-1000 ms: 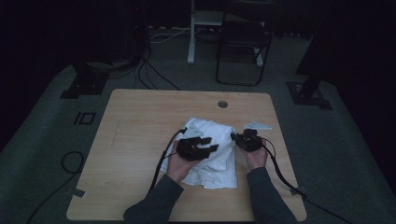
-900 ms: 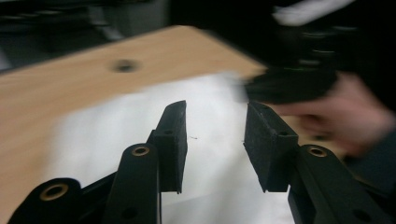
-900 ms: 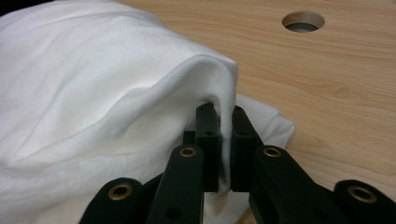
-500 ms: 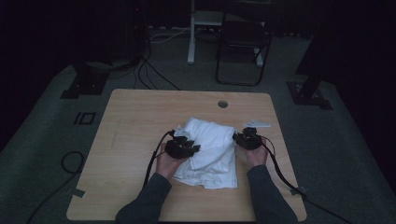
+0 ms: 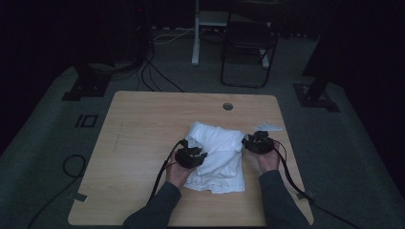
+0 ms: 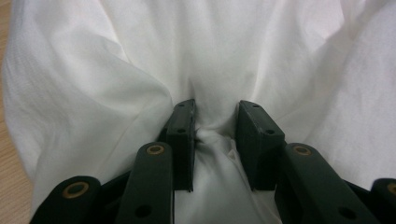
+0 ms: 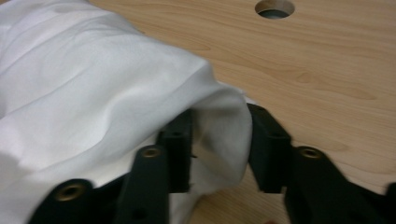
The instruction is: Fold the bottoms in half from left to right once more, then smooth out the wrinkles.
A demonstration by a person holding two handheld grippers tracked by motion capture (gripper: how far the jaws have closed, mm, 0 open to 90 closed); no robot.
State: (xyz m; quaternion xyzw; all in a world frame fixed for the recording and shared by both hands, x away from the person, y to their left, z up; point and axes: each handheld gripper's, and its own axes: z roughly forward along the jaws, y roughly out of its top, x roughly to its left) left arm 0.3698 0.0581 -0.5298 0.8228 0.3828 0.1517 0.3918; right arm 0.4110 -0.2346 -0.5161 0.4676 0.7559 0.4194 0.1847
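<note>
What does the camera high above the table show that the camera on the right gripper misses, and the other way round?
The high view alone takes in the whole wooden table, both of the person's hands, the left gripper, a chair and cables on the floor. The right gripper view alone shows, close up, a fold of the white cloth lying between the right gripper and its parted fingers, which have just been opening. Both show the cloth, the tabletop and the round hole in it.

left gripper [image 5: 192, 156] jaws closing, right gripper [image 5: 258, 142] jaws opening — both low
</note>
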